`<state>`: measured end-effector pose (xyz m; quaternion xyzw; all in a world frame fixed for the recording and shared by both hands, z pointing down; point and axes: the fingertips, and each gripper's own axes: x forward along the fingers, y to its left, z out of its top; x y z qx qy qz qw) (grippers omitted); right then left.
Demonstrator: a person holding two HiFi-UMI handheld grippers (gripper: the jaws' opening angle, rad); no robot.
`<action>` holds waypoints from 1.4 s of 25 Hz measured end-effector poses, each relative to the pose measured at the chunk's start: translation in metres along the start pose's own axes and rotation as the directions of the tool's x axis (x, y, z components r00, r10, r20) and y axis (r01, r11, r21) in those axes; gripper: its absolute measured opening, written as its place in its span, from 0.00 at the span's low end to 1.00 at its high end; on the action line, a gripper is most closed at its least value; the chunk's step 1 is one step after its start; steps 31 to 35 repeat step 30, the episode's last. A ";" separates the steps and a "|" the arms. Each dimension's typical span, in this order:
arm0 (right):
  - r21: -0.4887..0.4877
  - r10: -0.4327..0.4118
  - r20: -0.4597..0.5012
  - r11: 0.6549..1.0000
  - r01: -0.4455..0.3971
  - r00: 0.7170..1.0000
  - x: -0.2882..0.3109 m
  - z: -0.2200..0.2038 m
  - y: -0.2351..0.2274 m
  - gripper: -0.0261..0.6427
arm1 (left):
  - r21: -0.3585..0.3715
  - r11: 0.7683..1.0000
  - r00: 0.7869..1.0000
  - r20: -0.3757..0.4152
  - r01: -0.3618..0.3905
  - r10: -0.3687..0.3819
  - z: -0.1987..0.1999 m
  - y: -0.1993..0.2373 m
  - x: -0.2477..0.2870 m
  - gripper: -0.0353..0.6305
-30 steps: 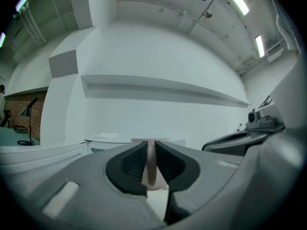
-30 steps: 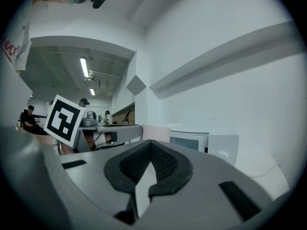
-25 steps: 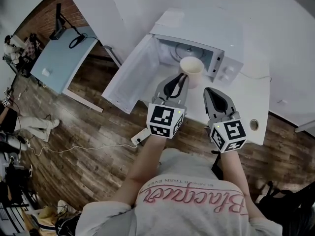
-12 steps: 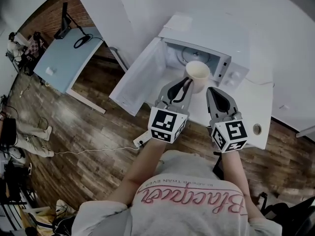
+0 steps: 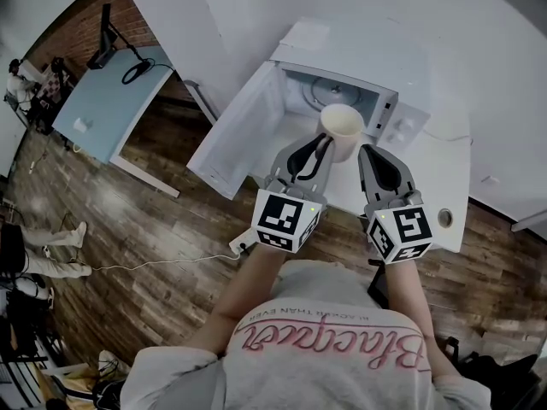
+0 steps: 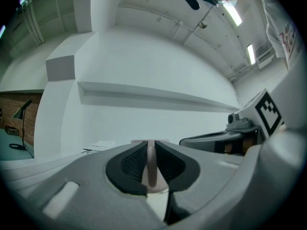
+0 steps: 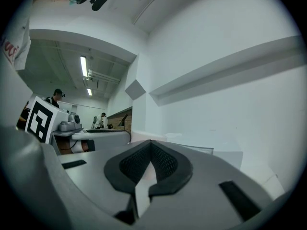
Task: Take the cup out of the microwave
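Cup (image 5: 342, 126) hangs upright in the air, its open mouth up and its long axis vertical. It sits just outside the mouth of the white microwave (image 5: 376, 54), above the strip of surface (image 5: 427, 178) along the front edge, toward the left end. The microwave door (image 5: 239, 139) stands swung wide to the left, out past the surface's left edge.

The left gripper (image 5: 323, 146) reaches in level from the person's side. Its jaws are partly closed and pinch a thin pale upright part of the cup between the dark pads. Whether that part is wall or handle I cannot tell. The right gripper (image 5: 369, 154) hangs just beside it on the cup's right, apart from the cup, with its jaws closed together on nothing.

Set against a second ago, the cup has come a little further out of the opening toward the person, and more of the glass plate (image 5: 333, 90) shows behind it. The pinch looks the same, the cup is no more tilted, and the two grippers are side by side as before.
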<state>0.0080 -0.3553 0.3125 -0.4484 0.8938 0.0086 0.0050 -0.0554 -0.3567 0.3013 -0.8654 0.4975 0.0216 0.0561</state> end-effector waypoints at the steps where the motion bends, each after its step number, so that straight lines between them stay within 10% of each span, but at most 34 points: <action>1: -0.002 -0.001 0.001 1.000 0.001 1.000 0.000 0.001 0.001 0.06 | -0.001 1.000 1.000 0.002 0.001 -0.001 0.000 0.000 -0.001 0.13; 35: -0.045 -0.003 -0.016 0.999 0.002 1.000 -0.002 -0.001 0.007 0.06 | -0.017 1.000 0.999 0.032 0.004 -0.004 0.000 0.003 0.006 0.13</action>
